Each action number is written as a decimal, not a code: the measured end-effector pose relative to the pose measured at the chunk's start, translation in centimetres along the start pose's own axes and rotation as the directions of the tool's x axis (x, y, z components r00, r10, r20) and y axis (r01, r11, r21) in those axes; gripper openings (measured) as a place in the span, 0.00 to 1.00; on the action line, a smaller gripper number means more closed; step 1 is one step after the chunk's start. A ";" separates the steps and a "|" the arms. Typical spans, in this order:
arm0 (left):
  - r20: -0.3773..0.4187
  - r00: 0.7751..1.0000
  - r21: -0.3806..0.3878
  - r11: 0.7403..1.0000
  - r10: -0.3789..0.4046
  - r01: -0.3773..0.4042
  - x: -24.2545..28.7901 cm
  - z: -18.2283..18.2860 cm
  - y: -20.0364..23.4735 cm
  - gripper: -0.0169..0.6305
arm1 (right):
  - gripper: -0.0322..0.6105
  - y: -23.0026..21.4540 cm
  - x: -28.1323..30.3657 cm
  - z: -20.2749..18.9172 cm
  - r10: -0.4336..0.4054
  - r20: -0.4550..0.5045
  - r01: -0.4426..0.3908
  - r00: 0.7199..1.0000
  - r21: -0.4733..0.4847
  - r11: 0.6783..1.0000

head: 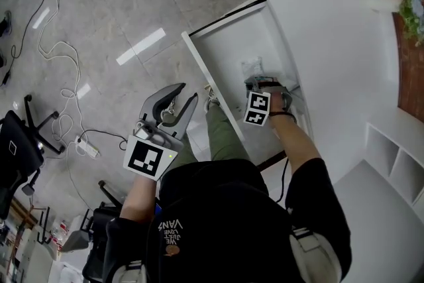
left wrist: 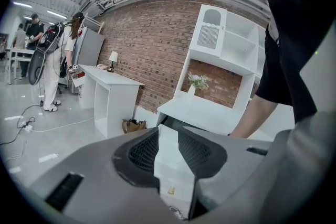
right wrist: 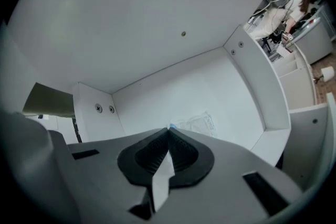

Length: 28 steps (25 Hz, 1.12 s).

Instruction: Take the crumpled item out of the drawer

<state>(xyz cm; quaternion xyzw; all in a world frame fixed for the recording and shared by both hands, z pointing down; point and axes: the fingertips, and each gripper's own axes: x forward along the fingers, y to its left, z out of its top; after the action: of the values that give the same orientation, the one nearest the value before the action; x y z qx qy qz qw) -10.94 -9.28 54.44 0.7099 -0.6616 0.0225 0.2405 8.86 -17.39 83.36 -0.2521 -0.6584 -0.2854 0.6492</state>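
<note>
The white drawer (head: 199, 57) stands pulled out of the white cabinet (head: 344, 43). On its floor (right wrist: 157, 97) lies a crumpled clear plastic wrapper (head: 252, 67) (right wrist: 198, 123). My right gripper (head: 262, 83) (right wrist: 169, 129) points down into the drawer, jaws closed tip to tip, pinching the wrapper's near edge where a small blue bit shows. The rest of the wrapper lies just beyond the tips. My left gripper (head: 183, 99) (left wrist: 168, 148) hangs outside the drawer to its left, above the floor, open with nothing between its fingers.
The drawer's side walls (right wrist: 257, 86) close in round the right gripper. Cables and a power strip (head: 87, 148) lie on the grey floor, and an office chair (head: 16, 149) stands at the left. A potted plant (head: 414, 10) sits on the cabinet. People stand far off (left wrist: 50, 60) beside a white desk (left wrist: 110, 93).
</note>
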 end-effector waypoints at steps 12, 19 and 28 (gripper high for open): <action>0.003 0.996 0.077 0.994 -0.084 0.084 -0.4 2.4 -2.0 0.17 | 0.05 -2.7 -7.0 1.4 -0.170 0.152 0.098 0.974 0.395 0.914; -0.015 0.990 0.144 0.980 -0.139 0.139 -1.1 4.1 -3.3 0.18 | 0.05 -3.7 -13.1 1.9 -0.301 0.225 0.092 0.927 0.640 0.763; -0.015 0.977 0.215 0.954 -0.211 0.209 -1.7 6.5 -5.6 0.14 | 0.05 -3.5 -22.6 1.2 -0.535 0.266 0.039 0.802 0.870 0.491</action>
<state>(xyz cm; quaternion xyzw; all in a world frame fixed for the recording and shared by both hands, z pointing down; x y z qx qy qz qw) -7.73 -10.08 46.37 0.7980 -0.5771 0.0658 0.1605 6.24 -18.14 60.66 0.1398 -0.8909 0.0296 0.4312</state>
